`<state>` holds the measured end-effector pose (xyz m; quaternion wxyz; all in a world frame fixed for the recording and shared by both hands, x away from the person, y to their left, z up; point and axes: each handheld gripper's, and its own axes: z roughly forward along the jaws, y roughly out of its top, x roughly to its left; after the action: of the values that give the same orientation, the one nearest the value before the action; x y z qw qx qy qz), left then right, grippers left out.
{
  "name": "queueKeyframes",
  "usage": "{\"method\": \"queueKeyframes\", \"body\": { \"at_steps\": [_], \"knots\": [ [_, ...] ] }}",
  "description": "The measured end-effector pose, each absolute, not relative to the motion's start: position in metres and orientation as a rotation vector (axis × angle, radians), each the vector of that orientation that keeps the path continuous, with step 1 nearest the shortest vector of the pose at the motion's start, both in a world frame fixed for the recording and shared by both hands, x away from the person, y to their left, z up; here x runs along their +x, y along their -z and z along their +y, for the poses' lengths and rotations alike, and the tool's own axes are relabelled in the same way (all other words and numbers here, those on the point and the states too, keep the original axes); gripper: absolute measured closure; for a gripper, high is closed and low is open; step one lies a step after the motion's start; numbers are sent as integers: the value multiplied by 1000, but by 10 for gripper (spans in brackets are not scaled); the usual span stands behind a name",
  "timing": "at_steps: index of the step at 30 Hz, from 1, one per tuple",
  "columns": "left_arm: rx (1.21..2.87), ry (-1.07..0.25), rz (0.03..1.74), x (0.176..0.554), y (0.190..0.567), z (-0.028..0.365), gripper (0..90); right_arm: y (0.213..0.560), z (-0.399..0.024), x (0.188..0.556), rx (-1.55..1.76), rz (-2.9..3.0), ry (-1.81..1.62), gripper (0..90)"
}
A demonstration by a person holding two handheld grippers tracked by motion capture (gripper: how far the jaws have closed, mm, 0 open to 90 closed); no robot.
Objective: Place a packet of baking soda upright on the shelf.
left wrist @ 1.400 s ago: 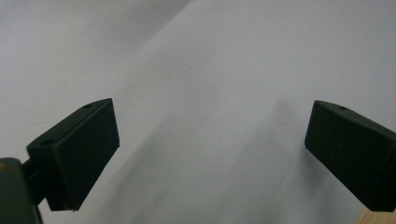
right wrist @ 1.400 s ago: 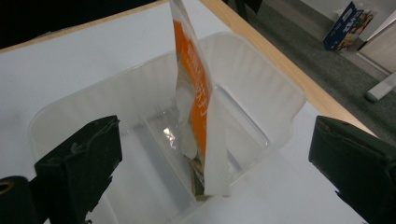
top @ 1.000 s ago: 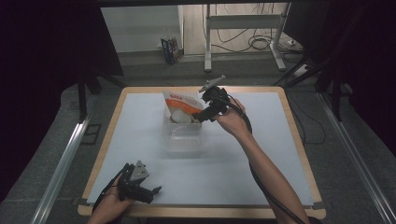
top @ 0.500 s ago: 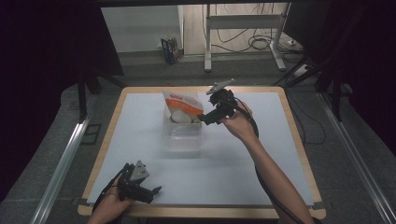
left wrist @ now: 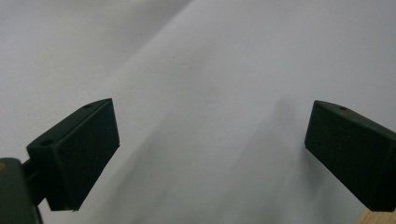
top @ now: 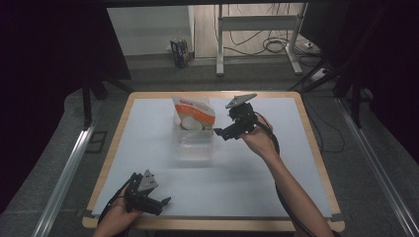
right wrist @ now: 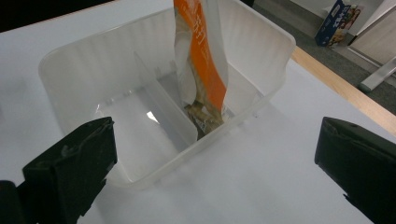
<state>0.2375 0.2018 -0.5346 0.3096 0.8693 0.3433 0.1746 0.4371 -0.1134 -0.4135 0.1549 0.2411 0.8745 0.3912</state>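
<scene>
Risk: my right tool (top: 223, 132), jaws apart beside the bin (top: 193, 143), could knock the upright pouch (top: 194, 112) over; left tool (top: 157, 203) idles open.

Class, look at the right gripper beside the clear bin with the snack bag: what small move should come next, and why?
Probably draw the right gripper a little further from the bin. Its jaws stand wide open with nothing between them, and the bag already stands in the bin's far compartment, so that placement looks done. The left gripper rests open near the table's front edge.
</scene>
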Motion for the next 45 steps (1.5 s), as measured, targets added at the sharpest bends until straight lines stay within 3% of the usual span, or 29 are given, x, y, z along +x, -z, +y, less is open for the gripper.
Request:
{"method": "queueKeyframes", "body": {
  "at_steps": [22, 45],
  "knots": [
    [2300, -465, 906, 237, 534, 201, 33, 442, -148, 398, 714, 2480, -1115, 0],
    [2310, -479, 890, 236, 534, 200, 34, 443, -180, 355, 730, 2467, -1104, 0]
  ]
}}
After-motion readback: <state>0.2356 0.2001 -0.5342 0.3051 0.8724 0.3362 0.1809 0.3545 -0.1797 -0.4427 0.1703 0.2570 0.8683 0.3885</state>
